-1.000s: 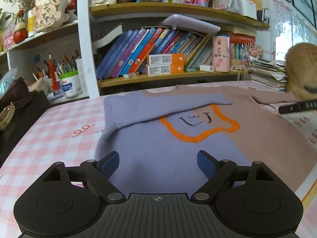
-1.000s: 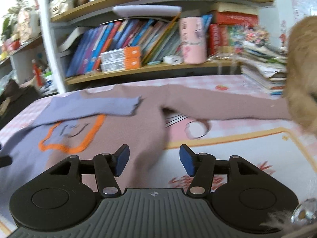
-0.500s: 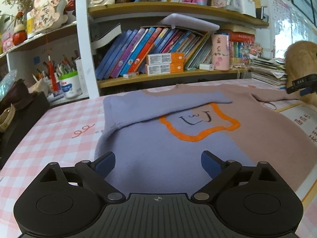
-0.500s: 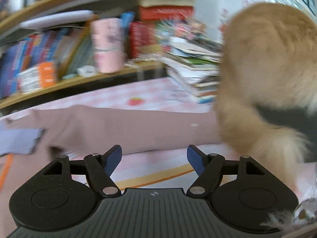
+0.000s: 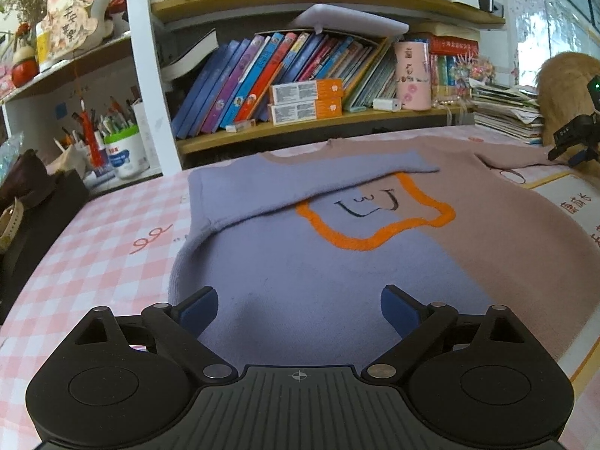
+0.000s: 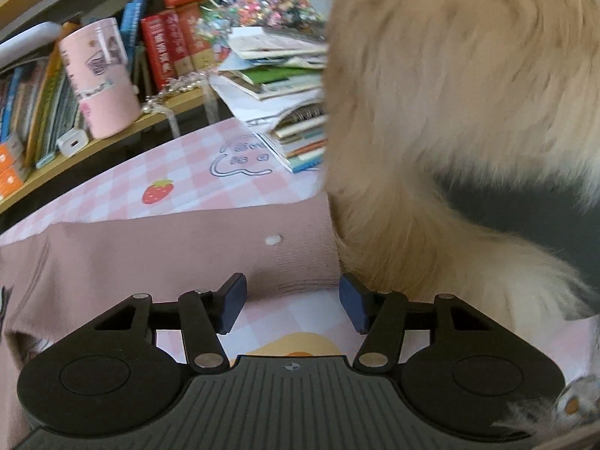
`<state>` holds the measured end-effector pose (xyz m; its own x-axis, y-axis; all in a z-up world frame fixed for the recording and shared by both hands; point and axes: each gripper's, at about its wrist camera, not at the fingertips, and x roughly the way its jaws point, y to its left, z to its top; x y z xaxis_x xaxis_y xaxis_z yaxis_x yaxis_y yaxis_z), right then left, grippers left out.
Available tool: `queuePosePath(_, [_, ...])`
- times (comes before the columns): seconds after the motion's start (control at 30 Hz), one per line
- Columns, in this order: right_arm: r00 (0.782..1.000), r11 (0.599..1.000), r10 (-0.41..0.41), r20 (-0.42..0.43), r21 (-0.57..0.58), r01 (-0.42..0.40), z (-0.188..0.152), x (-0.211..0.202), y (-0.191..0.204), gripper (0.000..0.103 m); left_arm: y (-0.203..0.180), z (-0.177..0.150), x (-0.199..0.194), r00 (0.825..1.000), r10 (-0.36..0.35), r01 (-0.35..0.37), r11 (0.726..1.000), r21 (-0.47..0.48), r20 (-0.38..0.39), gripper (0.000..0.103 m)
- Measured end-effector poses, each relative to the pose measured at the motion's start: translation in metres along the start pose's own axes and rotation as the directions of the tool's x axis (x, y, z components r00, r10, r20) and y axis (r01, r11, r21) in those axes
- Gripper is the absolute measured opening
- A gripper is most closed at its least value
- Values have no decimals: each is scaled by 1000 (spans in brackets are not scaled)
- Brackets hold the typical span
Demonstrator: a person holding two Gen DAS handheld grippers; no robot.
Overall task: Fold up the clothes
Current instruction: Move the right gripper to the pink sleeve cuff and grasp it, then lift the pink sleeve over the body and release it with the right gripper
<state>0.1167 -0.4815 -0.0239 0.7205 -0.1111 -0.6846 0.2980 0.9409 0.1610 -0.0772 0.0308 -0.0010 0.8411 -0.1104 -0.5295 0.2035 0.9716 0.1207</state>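
Note:
A sweater [image 5: 337,262], half lavender-blue and half mauve with an orange outline on the chest, lies flat on the pink checked tablecloth [image 5: 93,255]. Its blue sleeve [image 5: 300,180] is folded across the chest. My left gripper [image 5: 299,311] is open and empty, just above the sweater's lower blue part. My right gripper [image 6: 292,307] is open and empty, over the end of the outstretched mauve sleeve [image 6: 187,258], beside a furry animal [image 6: 450,131]. The right gripper also shows at the far right of the left wrist view [image 5: 577,142].
A tan furry animal sits on the sleeve's cuff end at the table's right. A stack of books and papers [image 6: 277,82] lies behind it. A bookshelf [image 5: 300,75] with books, boxes and a pink cup [image 6: 101,82] runs along the back. A dark bag [image 5: 30,206] stands at the left.
My right gripper has swung right along the mauve sleeve to its end by the animal. My left gripper has opened a little wider and stayed over the sweater's lower part.

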Motion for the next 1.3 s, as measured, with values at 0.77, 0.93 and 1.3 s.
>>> queuePosePath(0.77, [1000,996,-7,-29,-88,4,18,16,33,11,-21,-1,5,999,33,-30,990,141,-18,96])
queuePosePath(0.93, [998,990,58,34,-128,-53,27,-13,59,11,-23,-1,3,1000,30,-29,988,152,-6,96])
queuePosePath(1.3, [927,885,355,120,-361,-293,57,-113,182,10,-34,-3,-1,999,35,-39,976,215,23,96])
